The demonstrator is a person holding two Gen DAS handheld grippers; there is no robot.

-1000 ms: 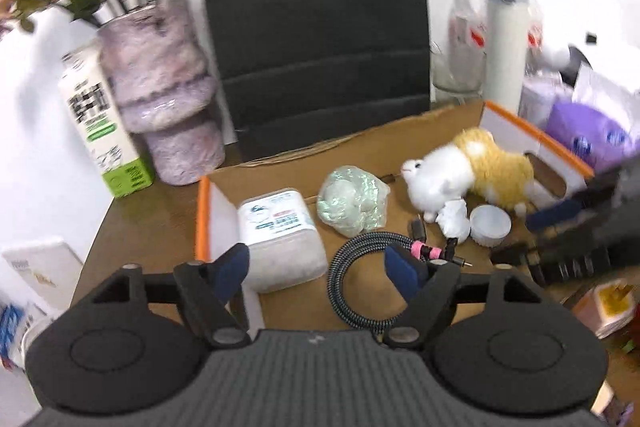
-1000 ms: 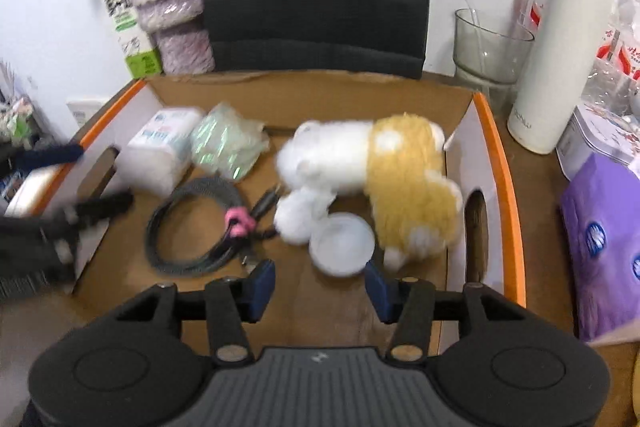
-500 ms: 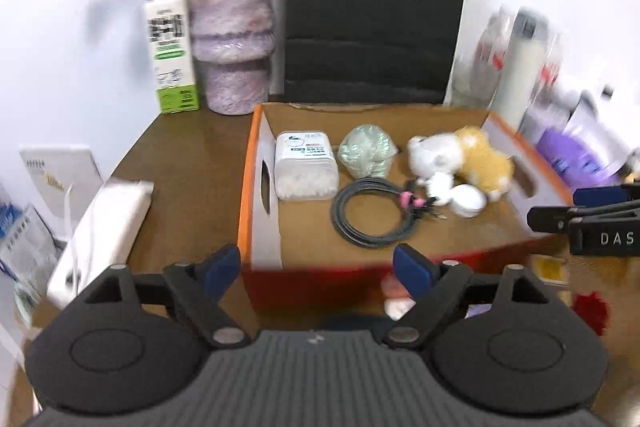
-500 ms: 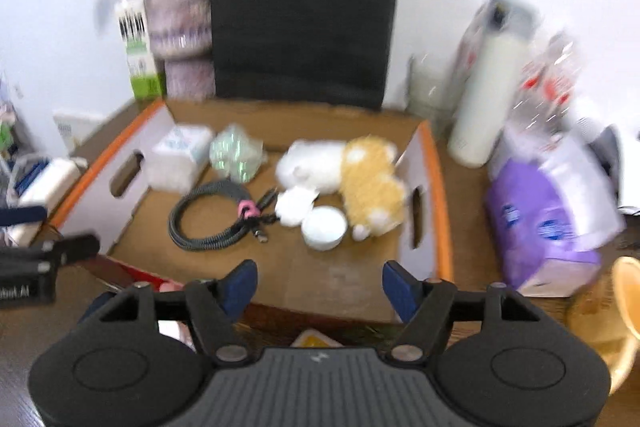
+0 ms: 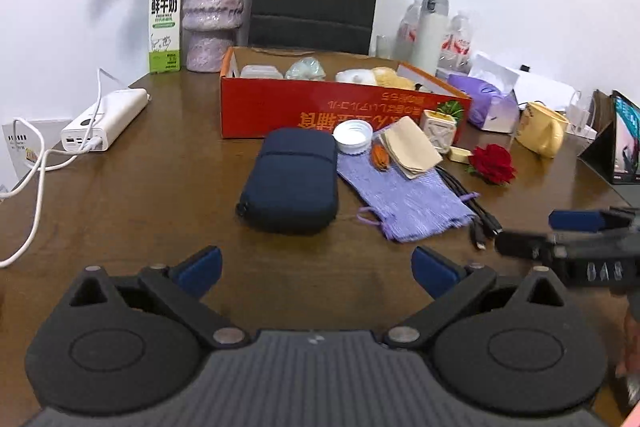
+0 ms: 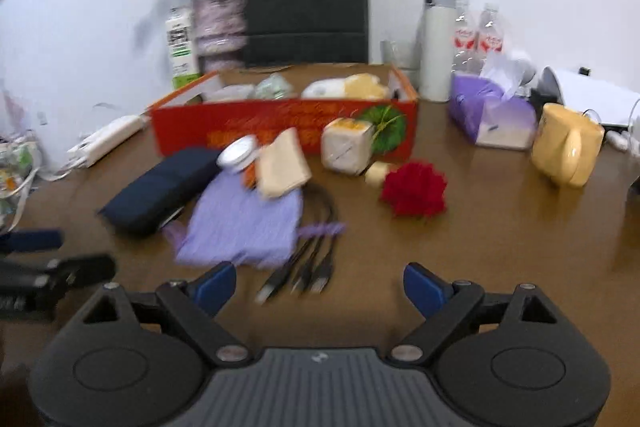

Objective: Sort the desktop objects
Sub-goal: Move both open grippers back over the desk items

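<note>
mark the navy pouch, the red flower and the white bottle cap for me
navy pouch (image 5: 292,183): left wrist view, middle of its top face.
red flower (image 5: 492,163): left wrist view, centre of the bloom.
white bottle cap (image 5: 352,135): left wrist view, inside of the cap.

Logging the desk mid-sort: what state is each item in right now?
Left hand-held gripper: opening, empty.
Right hand-held gripper: opening, empty.
Red box: open-topped, partly filled.
Navy pouch: closed, lying flat.
Purple drawstring bag: flat, items resting on it.
White thermos: upright, lid shut.
</note>
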